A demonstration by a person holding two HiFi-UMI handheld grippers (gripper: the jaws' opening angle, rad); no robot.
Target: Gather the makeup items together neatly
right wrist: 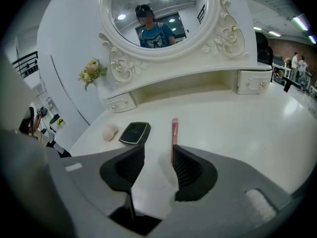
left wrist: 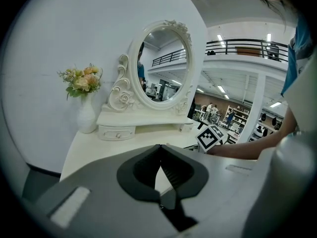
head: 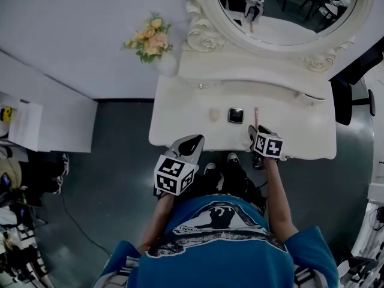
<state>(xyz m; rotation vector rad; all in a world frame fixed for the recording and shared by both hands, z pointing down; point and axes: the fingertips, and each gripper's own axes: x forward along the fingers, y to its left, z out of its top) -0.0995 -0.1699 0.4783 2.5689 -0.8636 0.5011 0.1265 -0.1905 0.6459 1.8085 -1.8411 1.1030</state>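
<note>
Sliding the pink tube (right wrist: 174, 133) toward the compact (right wrist: 134, 132) wants a centred grip: right gripper (right wrist: 157, 163) unclenched around nothing, left gripper (left wrist: 160, 157) clenched empty.

I, the left gripper (left wrist: 159, 148), hold my jaws tip to tip. Beyond them stands a white dressing table (left wrist: 99, 150) with an oval mirror (left wrist: 161, 63) and a flower vase (left wrist: 86, 115) at left.

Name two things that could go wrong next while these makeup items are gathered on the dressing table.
1. The pink cosmetic stick lies off-centre, by one jaw of the open right gripper; closing now might flick or roll it away.
2. The black compact lies flat beside the makeup sponge; a grasp on it could slip and nudge the sponge.
</note>
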